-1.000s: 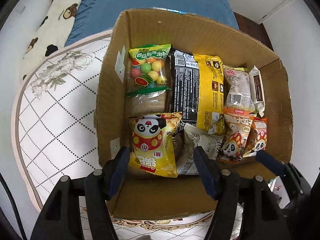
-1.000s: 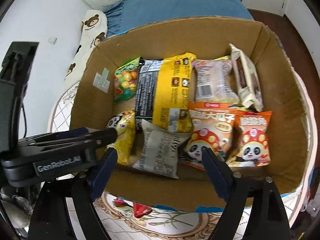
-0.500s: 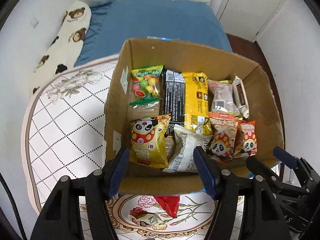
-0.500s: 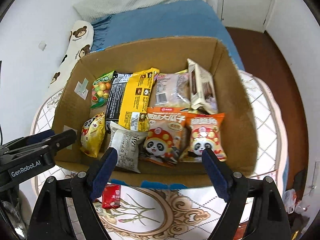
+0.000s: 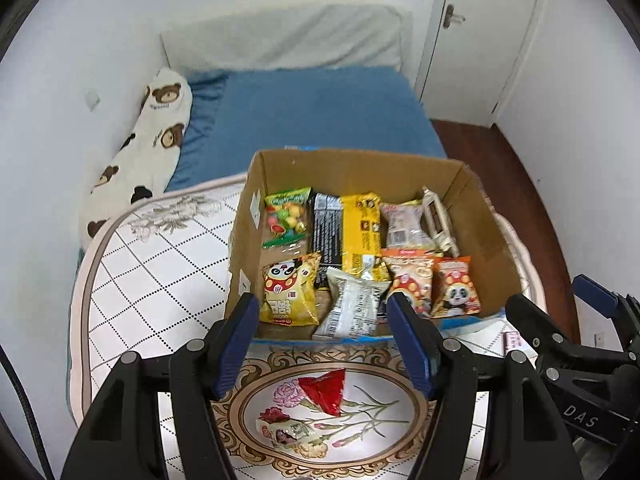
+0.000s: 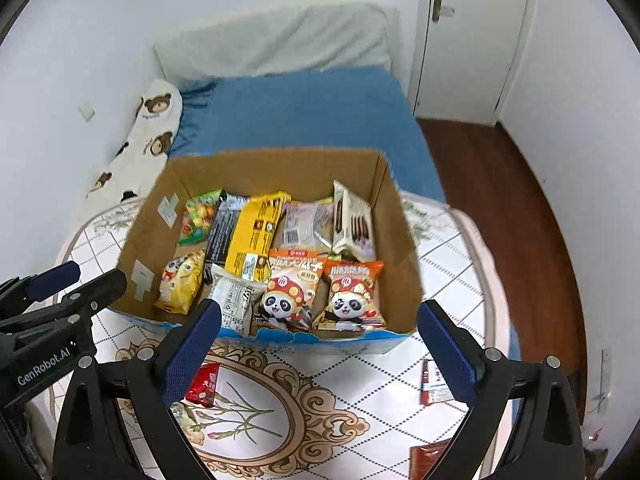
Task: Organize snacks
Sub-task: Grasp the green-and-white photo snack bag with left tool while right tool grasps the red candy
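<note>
A cardboard box (image 5: 352, 168) (image 6: 276, 164) on the patterned table holds several snack packs, among them a yellow panda pack (image 5: 288, 290) (image 6: 180, 282), a grey pack (image 5: 352, 304) and two orange panda packs (image 6: 348, 294). My left gripper (image 5: 320, 344) is open and empty, above and in front of the box. A red packet (image 5: 324, 390) (image 6: 204, 384) and a pale wrapped snack (image 5: 292, 434) lie on the table below it. My right gripper (image 6: 320, 346) is open and empty, in front of the box. A red-brown packet (image 6: 434, 384) lies at its right.
The table has a white quilted cover with a floral oval (image 6: 256, 412). A blue bed (image 5: 312, 116) with a bear-print pillow (image 5: 152, 136) lies behind the box. A white door (image 6: 468, 40) and wooden floor (image 6: 500, 184) are at right. Another brown packet (image 6: 428, 456) sits at the table's near right.
Both grippers have pulled back and up from the box, staying open and empty. The table in front of the box, with its loose packets, has come into view.
</note>
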The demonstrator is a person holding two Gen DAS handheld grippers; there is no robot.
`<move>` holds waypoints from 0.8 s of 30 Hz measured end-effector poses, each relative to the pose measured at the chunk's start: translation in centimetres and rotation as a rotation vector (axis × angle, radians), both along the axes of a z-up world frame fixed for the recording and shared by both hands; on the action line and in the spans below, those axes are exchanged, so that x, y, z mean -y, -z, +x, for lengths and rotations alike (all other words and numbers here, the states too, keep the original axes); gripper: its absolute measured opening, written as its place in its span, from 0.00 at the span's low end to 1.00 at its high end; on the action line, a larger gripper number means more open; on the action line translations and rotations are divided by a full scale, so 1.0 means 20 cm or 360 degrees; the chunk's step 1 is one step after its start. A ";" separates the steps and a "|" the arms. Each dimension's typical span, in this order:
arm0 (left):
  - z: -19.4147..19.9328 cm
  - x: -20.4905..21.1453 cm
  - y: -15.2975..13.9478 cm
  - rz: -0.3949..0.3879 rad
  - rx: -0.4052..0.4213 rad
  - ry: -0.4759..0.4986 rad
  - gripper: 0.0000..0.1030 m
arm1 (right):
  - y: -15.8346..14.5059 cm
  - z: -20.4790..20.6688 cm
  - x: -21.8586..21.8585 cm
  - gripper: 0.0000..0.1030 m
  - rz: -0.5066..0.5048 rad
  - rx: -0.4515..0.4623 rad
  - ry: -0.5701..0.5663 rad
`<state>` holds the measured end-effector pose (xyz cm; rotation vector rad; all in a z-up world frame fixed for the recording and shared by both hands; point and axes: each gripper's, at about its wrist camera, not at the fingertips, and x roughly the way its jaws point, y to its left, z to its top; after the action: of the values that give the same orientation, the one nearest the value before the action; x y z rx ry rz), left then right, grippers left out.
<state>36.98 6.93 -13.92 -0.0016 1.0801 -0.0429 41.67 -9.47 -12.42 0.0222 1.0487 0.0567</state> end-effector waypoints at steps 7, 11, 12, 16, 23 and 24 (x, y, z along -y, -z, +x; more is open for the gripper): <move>-0.14 0.00 -0.16 -0.0048 0.0107 -0.0002 0.63 | -0.18 -0.16 0.01 0.98 0.0057 0.0101 0.0000; -0.21 -0.03 -0.22 -0.0061 0.0154 -0.0031 0.63 | -0.21 -0.24 0.01 0.98 0.0116 0.0103 -0.0003; -0.22 -0.05 -0.22 -0.0060 0.0153 -0.0040 0.63 | -0.21 -0.25 0.01 0.98 0.0132 0.0095 -0.0003; -0.28 -0.12 -0.13 -0.0021 0.0088 -0.0083 0.63 | -0.11 -0.30 0.01 0.98 0.0220 -0.0001 -0.0019; -0.40 -0.41 0.35 0.0022 -0.0297 -0.0301 0.63 | 0.31 -0.33 -0.16 0.98 0.0328 -0.0337 -0.0218; -0.41 -0.46 0.45 -0.0008 -0.0379 -0.0345 0.63 | 0.36 -0.33 -0.18 0.98 0.0315 -0.0356 -0.0216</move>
<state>28.76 16.03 -22.88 -0.1311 1.3126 0.1530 35.02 -5.88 -19.54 0.1393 1.2643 0.2861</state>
